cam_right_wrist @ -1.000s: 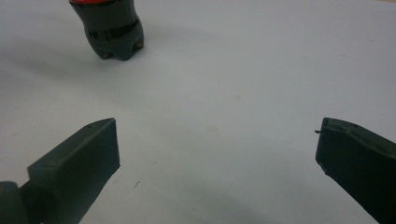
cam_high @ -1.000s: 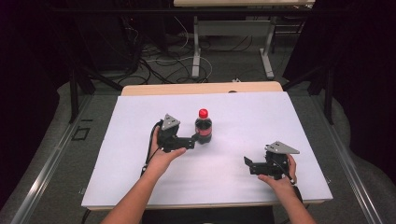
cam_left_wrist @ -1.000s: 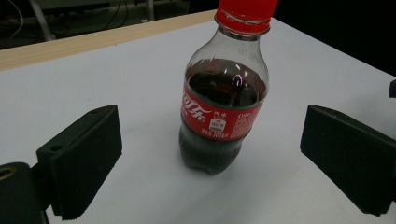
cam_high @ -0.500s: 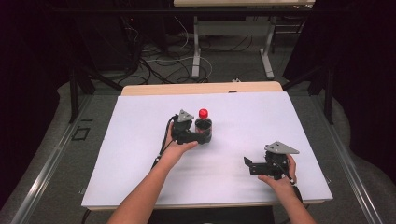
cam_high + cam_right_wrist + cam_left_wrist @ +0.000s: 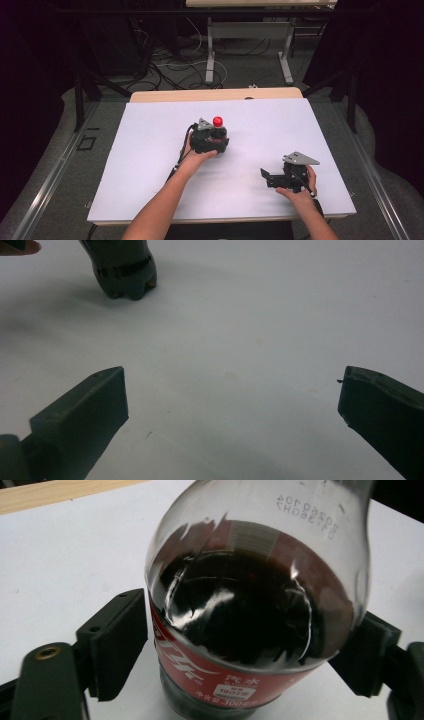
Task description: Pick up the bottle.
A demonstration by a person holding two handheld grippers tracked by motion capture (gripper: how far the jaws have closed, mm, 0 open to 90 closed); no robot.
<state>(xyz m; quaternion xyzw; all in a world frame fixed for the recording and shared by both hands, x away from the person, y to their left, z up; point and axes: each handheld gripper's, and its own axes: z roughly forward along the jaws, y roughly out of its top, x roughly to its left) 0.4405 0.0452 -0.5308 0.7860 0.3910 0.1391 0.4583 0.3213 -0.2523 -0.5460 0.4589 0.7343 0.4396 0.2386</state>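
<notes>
A small cola bottle [image 5: 218,122] with a red cap and red label stands upright near the middle of the white table [image 5: 145,150]. My left gripper [image 5: 220,142] reaches it from the left side. Its jaws have just been closing, and in the left gripper view the bottle [image 5: 250,605] sits between them with both pads against its label, so the left gripper [image 5: 245,640] is shut on it. My right gripper [image 5: 267,177] rests low at the front right, open, pointing left. Nothing lies between the right gripper's [image 5: 232,390] jaws; the bottle's base [image 5: 125,270] shows farther off.
The table's wooden strip [image 5: 215,94] runs along its far edge. Behind it on the floor lie cables [image 5: 175,65] and the metal legs of another table [image 5: 210,55]. Bare white surface surrounds the bottle on every side.
The left hand moved right and slightly down to the bottle, and its jaws closed from wide apart onto the bottle's body. The right hand kept still.
</notes>
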